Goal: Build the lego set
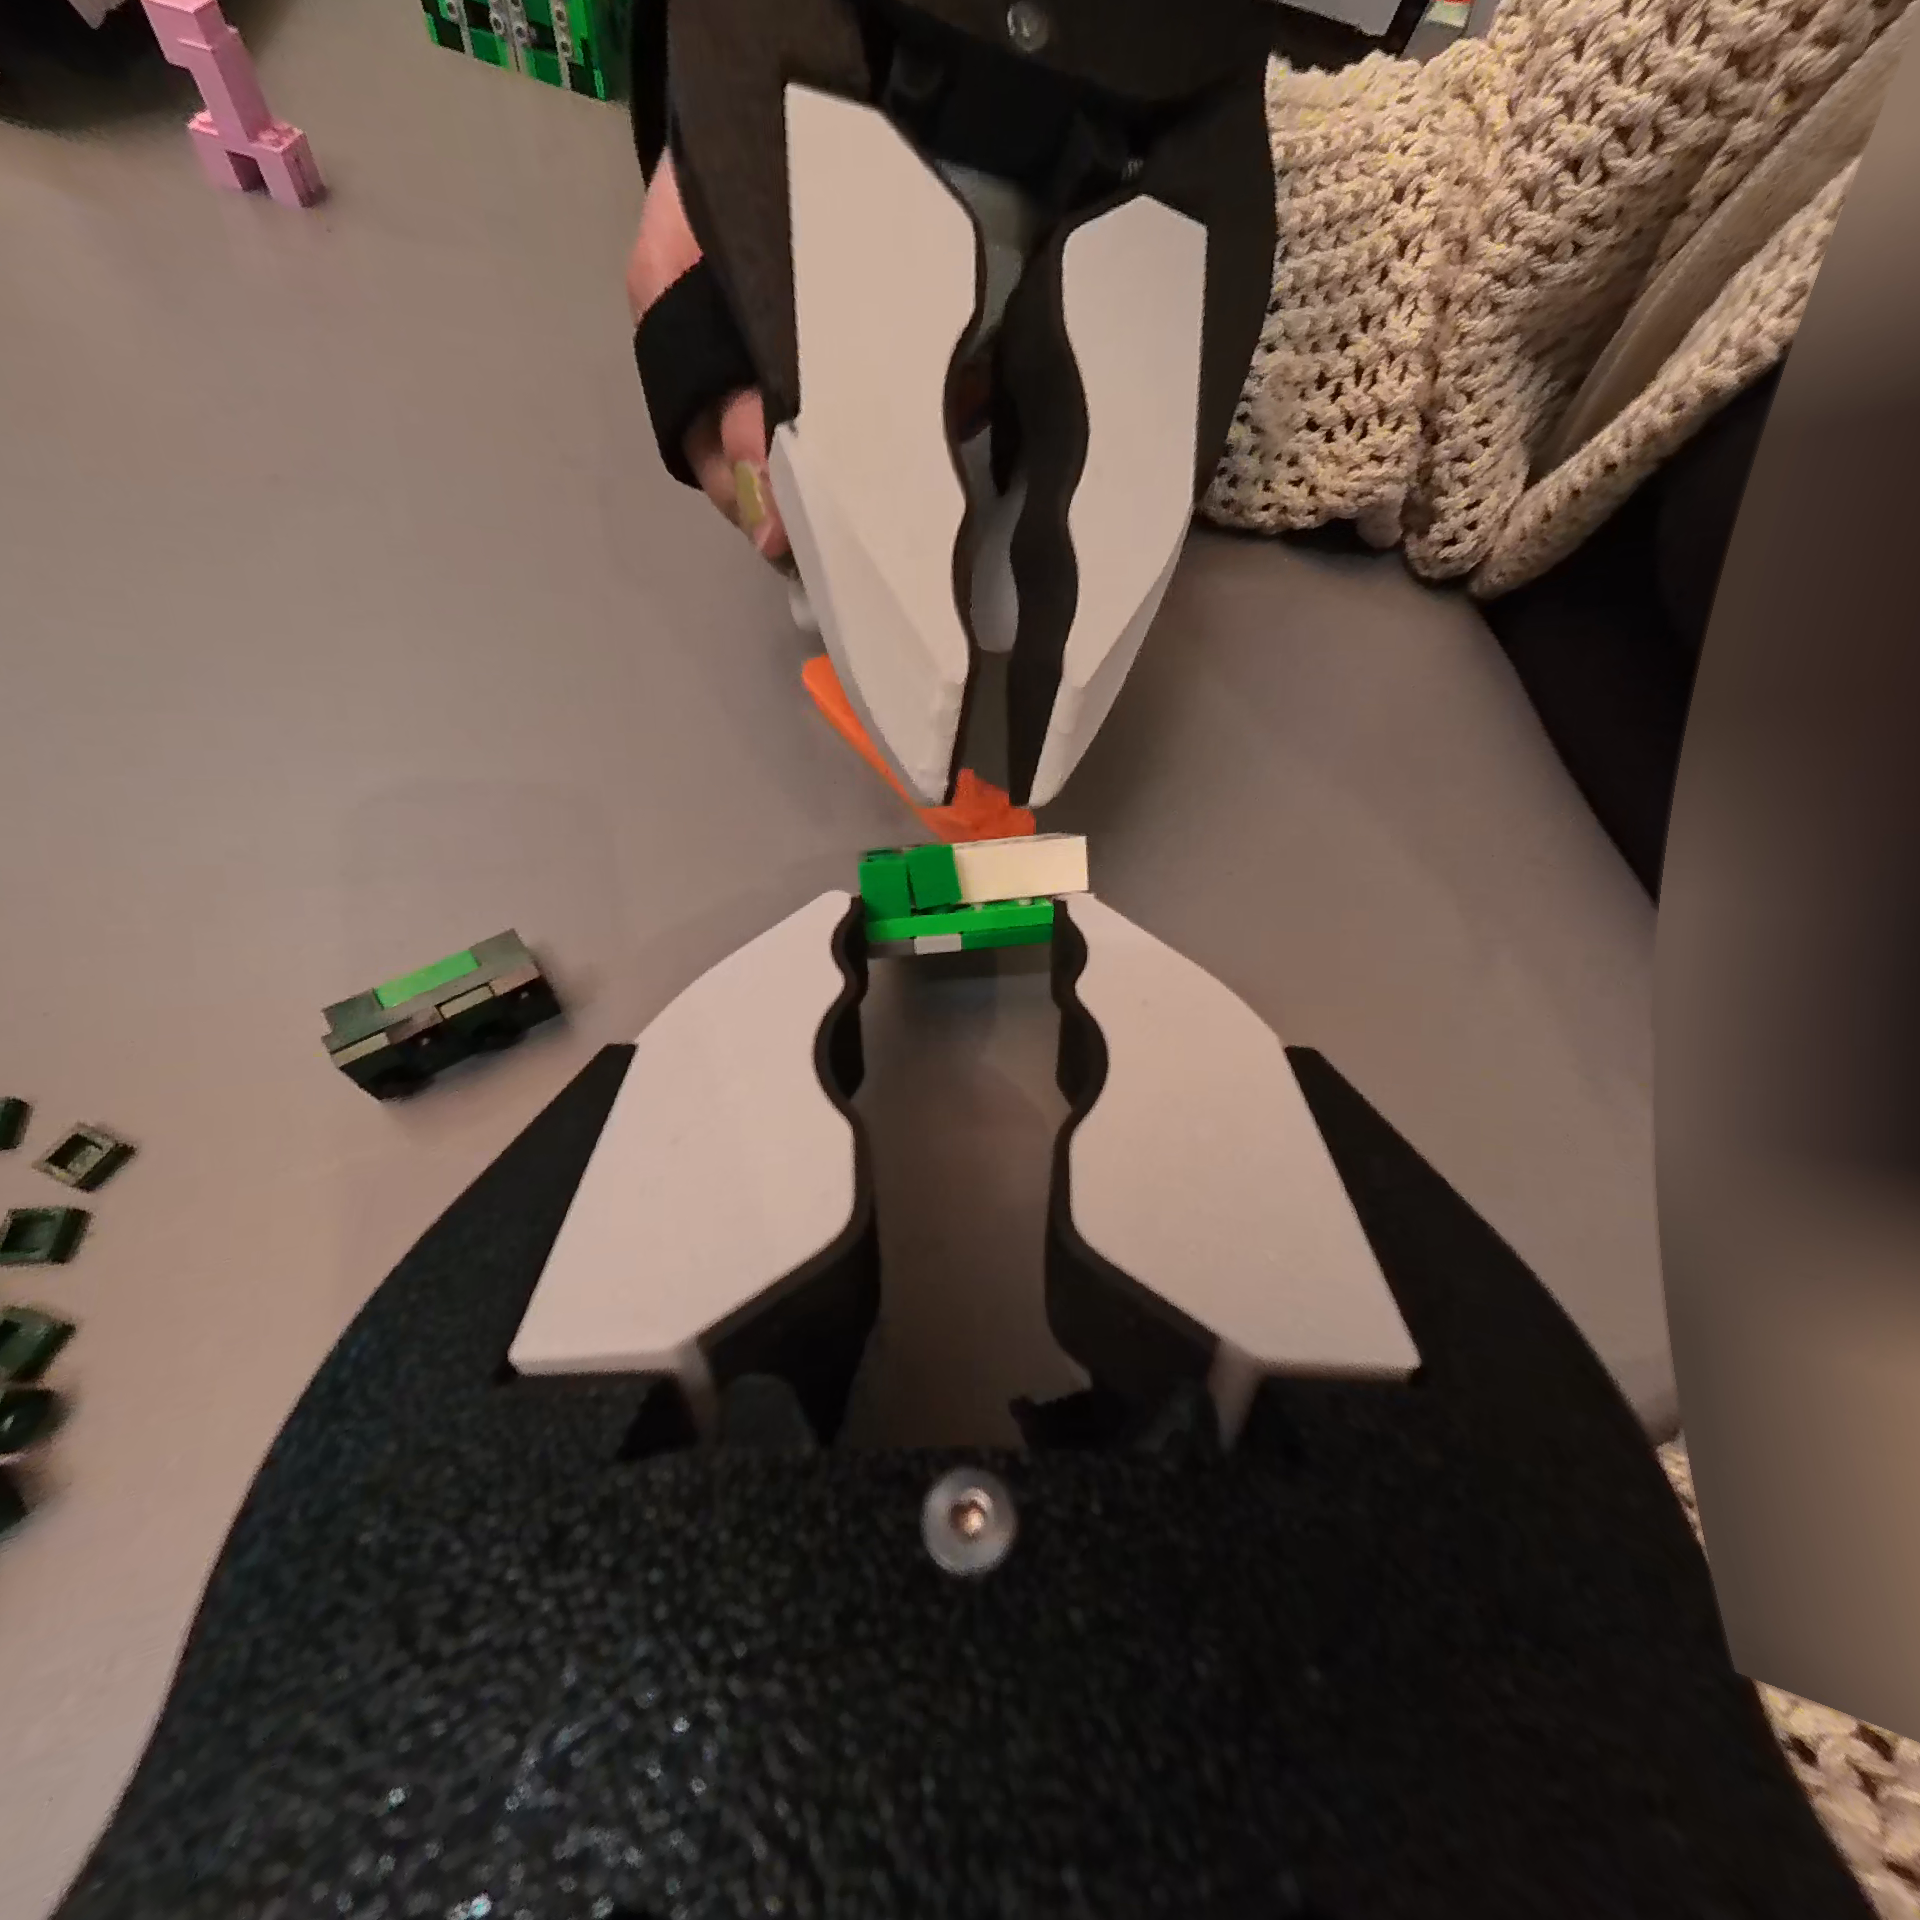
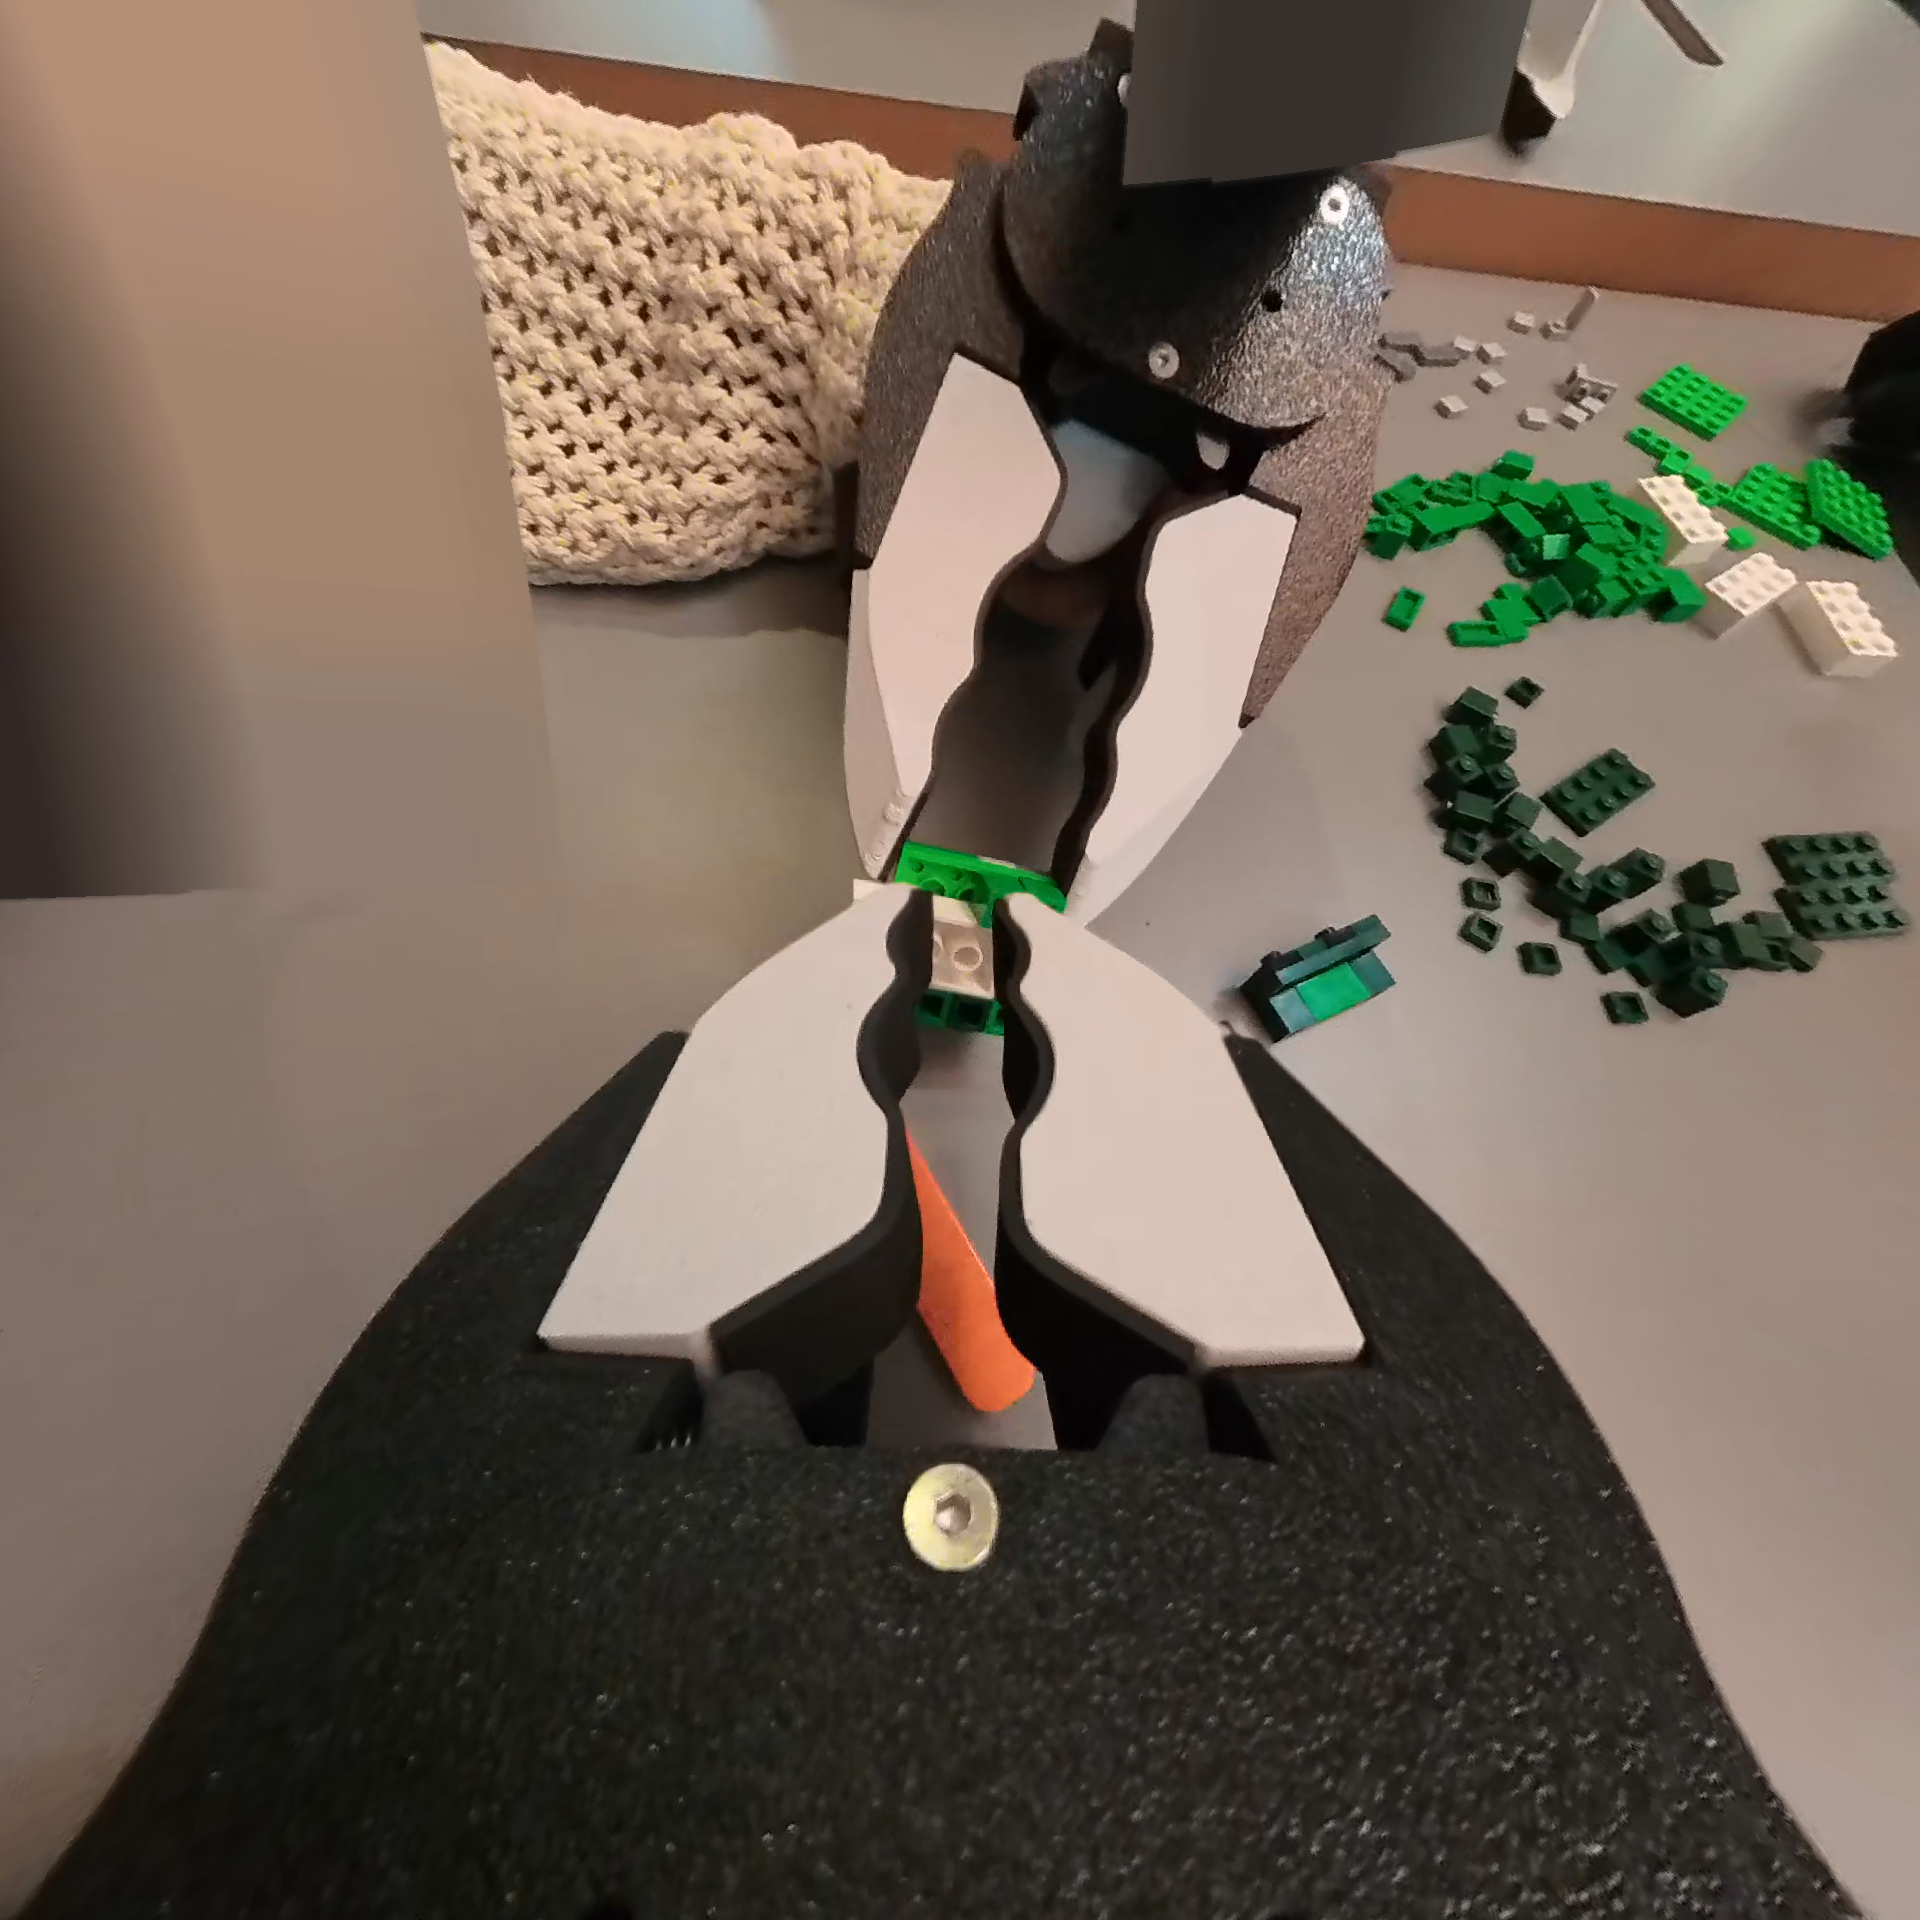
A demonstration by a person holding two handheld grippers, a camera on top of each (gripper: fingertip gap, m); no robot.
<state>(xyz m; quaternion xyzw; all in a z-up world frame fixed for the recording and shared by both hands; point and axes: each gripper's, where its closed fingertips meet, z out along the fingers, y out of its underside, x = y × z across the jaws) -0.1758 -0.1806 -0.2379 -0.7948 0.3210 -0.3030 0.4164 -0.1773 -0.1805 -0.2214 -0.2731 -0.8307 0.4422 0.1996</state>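
Observation:
My left gripper (image 1: 956, 920) is shut on a small bright green and white lego assembly (image 1: 971, 883), held at its fingertips above the grey table. My right gripper (image 1: 982, 795) comes in from the far side, shut on an orange brick separator (image 1: 977, 812) whose tip touches the top of the assembly beside its white brick (image 1: 1023, 864). In the right wrist view the right gripper (image 2: 951, 920) holds the orange separator (image 2: 966, 1299) along its fingers. The white brick (image 2: 958, 956) shows between its tips, and the left gripper (image 2: 977, 852) holds the green plate (image 2: 966, 878) from beyond.
A small dark green build (image 1: 442, 1013) lies on the table, also in the right wrist view (image 2: 1320, 982). Piles of bright green bricks (image 2: 1538, 551), dark green bricks (image 2: 1621, 894), white bricks (image 2: 1829, 623) and grey bits (image 2: 1507, 374) lie right. A pink figure (image 1: 244, 114) stands far left. A knit sleeve (image 2: 665, 343) is near. Both grippers' tips are close together, under 4 cm apart.

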